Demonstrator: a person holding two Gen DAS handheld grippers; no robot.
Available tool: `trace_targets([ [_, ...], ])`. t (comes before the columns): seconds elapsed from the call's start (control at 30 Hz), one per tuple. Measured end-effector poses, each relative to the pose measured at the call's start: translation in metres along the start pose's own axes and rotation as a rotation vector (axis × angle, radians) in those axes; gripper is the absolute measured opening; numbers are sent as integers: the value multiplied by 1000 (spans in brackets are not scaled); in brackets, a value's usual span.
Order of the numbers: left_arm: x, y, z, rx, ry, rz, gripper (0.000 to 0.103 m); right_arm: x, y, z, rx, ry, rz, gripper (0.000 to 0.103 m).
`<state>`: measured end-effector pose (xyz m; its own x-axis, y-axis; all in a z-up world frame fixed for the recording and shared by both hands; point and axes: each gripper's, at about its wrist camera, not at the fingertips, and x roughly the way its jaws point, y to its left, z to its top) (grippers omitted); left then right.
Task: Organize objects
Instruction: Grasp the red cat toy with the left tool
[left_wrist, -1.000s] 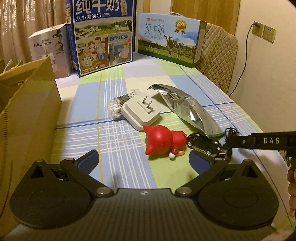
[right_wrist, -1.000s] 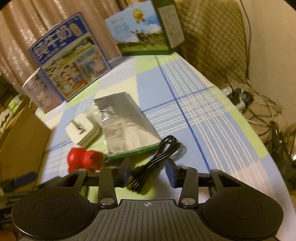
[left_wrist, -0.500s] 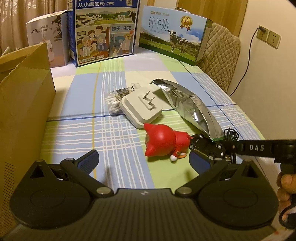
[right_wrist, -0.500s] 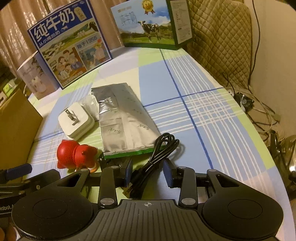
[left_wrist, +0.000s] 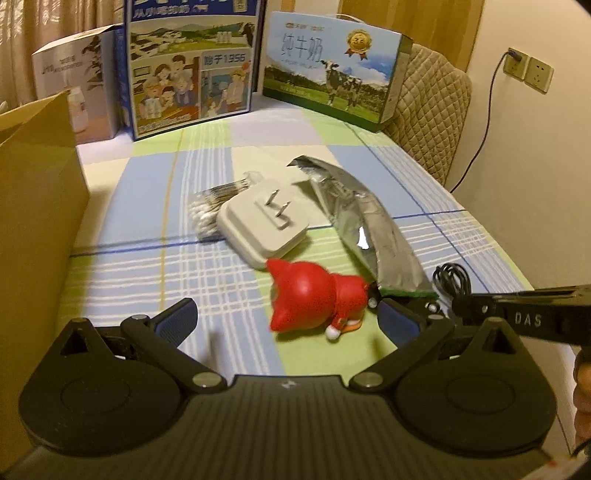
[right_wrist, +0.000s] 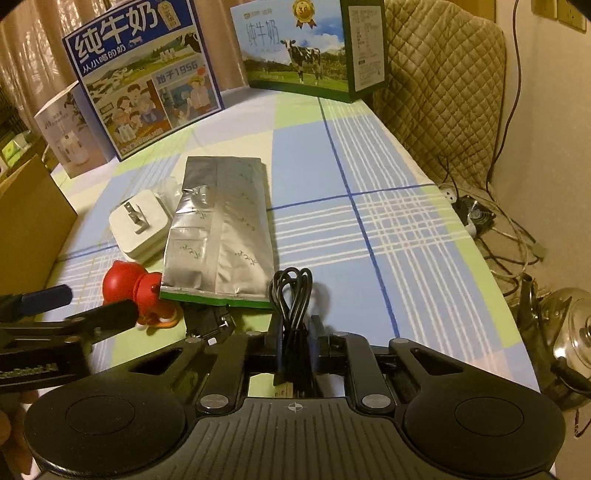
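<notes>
Red cat figurine (left_wrist: 314, 297) lying on the checked tablecloth (left_wrist: 147, 206) between the wide-spread fingers of the left gripper (left_wrist: 286, 319), white charger (left_wrist: 264, 223) beyond it, right gripper (right_wrist: 297, 338) just clamped onto a coiled black cable (right_wrist: 293, 291), silver foil pouch (right_wrist: 221, 229) beside.

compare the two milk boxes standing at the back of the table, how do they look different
The dark blue milk box stands taller and shows cartoon people; the light blue milk box is lower and wider and shows a cow on grass with a gold medal badge. The first has a blue border, the second a green side. Both stand upright and carry the same large characters.
</notes>
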<state>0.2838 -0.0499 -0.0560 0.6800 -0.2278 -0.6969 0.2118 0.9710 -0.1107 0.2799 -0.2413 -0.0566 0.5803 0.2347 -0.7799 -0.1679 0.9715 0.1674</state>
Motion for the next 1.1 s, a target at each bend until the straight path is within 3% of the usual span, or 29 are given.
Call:
trace_targets([
  [0.5, 27, -13, 5, 72, 1, 5, 101, 5, -1, 2, -14, 6, -22, 13],
  [1.1, 34, -14, 3, 98, 16, 13, 84, 8, 5, 0, -76, 3, -54, 17],
])
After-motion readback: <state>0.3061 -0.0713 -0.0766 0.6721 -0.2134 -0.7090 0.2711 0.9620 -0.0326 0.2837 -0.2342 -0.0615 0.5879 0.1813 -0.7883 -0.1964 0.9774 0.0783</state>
